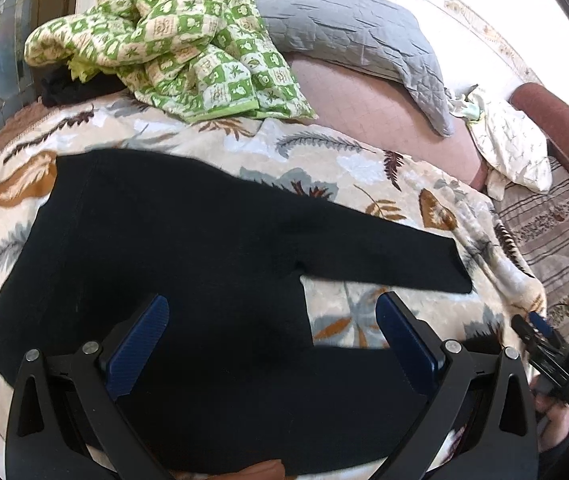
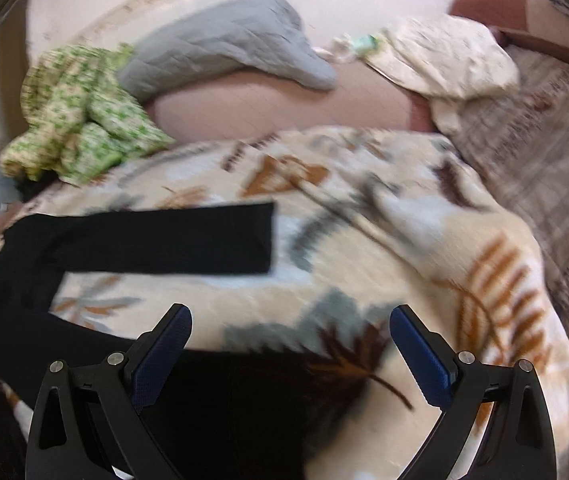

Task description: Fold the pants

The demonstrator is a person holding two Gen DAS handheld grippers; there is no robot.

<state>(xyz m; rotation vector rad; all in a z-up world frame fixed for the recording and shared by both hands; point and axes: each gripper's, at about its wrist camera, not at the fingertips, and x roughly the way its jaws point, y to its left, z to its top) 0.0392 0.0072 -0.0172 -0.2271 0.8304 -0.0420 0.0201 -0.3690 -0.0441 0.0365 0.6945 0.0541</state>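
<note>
Black pants [image 1: 172, 240] lie spread flat on a cream blanket with a leaf print [image 1: 324, 152]. The waist is at the left, and the two legs run right with a gap between them. My left gripper [image 1: 272, 312] is open and empty, held above the near leg close to the crotch. My right gripper [image 2: 290, 320] is open and empty, above the near leg's end [image 2: 244, 392]. The far leg [image 2: 156, 236] lies beyond it. The right wrist view is blurred. The right gripper also shows at the right edge of the left wrist view [image 1: 548, 344].
A crumpled green checked quilt [image 1: 172, 36] lies at the back left. A grey quilted pillow [image 1: 348, 36] and a pink sheet [image 1: 384, 116] lie behind the blanket. A cream pillow [image 1: 512, 140] and a striped cover [image 1: 556, 240] are at the right.
</note>
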